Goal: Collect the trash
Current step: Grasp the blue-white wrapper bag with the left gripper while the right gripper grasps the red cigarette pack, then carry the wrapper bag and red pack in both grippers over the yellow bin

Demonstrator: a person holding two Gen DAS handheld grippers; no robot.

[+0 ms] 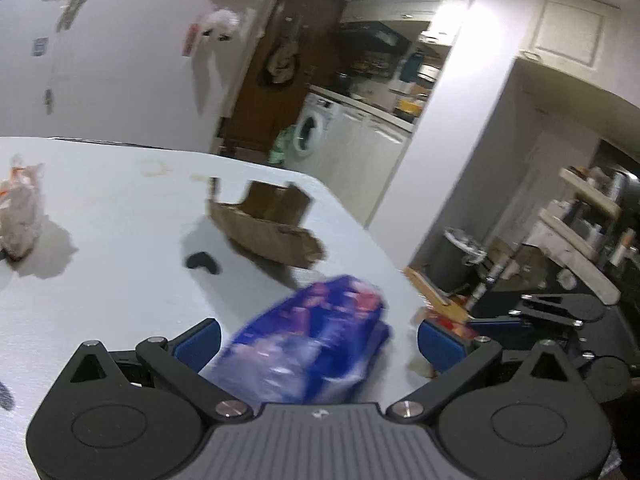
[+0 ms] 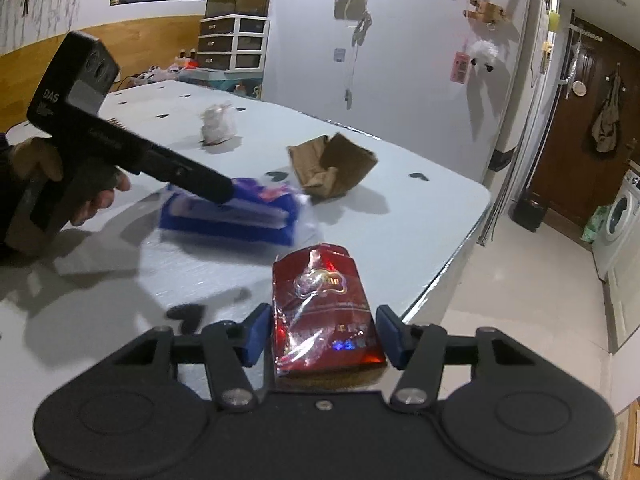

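A shiny red packet (image 2: 324, 312) lies near the table's right edge between the fingers of my right gripper (image 2: 323, 332). The blue pads stand close beside both its sides, and I see no squeeze on it. My left gripper (image 1: 320, 340) is wide open around a blurred blue and purple packet (image 1: 316, 344), with gaps on both sides. From the right wrist view, a hand holds the left gripper (image 2: 224, 194) over that blue packet (image 2: 228, 216). A torn brown cardboard piece (image 1: 264, 224) and a crumpled white bag (image 1: 20, 216) lie farther back on the white table (image 1: 120, 280).
The table's rounded corner and right edge (image 2: 440, 272) drop to a tiled floor. On the floor beyond the edge stands a dark bin (image 1: 460, 256) beside cluttered shelves (image 1: 580, 216). Small black heart-shaped marks (image 2: 186, 314) dot the tabletop. A washing machine (image 2: 620, 216) stands at the far right.
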